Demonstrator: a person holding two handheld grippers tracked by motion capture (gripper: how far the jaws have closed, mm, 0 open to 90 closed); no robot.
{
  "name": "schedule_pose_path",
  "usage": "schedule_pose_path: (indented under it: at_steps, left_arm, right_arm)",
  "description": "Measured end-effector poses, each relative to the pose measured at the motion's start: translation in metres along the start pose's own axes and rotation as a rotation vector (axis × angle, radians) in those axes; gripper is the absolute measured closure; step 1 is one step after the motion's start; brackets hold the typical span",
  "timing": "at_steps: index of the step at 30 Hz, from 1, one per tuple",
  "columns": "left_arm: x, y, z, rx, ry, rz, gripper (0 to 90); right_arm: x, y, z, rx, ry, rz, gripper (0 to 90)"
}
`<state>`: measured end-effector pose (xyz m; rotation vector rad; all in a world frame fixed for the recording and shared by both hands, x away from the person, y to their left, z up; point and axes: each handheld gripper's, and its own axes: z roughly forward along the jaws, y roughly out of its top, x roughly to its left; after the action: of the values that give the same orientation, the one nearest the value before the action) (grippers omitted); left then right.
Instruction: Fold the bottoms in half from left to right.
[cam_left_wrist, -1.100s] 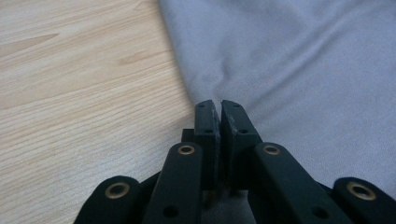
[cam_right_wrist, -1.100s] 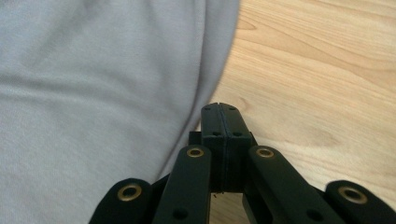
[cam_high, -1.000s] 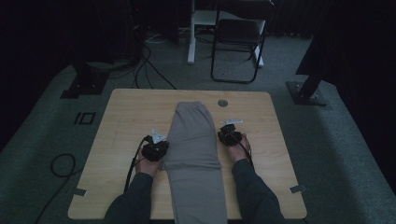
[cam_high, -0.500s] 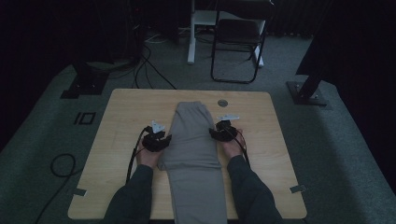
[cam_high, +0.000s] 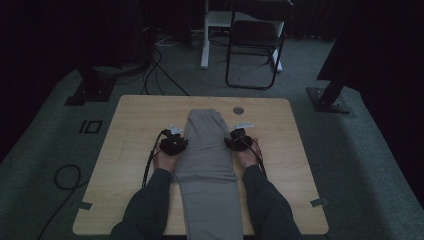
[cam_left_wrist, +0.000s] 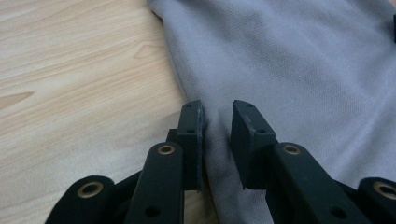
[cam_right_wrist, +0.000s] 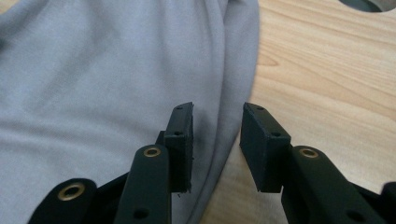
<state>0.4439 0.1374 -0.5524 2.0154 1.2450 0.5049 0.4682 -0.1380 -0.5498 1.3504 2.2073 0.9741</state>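
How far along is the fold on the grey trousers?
Done: the grey trousers already lie in one long narrow strip down the table, legs stacked. In hand: the left gripper and right gripper sit at opposite side edges mid-length, jaws just closing with an edge between them, not yet pinched. Left: probably the crosswise fold.

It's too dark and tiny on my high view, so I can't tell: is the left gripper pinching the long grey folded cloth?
Observer: No. The left gripper has just been closing, but its jaws stand apart. The long grey folded cloth shows in the gap, unpinched.
Operator: And the right gripper?
Observer: The right gripper has just been closing too, and its jaws are also apart. They straddle the cloth's edge: one jaw over cloth, the other over the light wooden table.
Operator: Is the cloth smooth?
Observer: Up close it shows a fine knitted weave.
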Motion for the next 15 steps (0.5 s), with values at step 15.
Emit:
schedule_pose_path:
  at_steps: [15]
  left_arm:
    - [-0.018,-0.033,-0.032,-0.011,-0.054,0.048,74.6]
  right_arm:
    - [0.013,-0.037,-0.033,-0.028,0.051,-0.048,77.1]
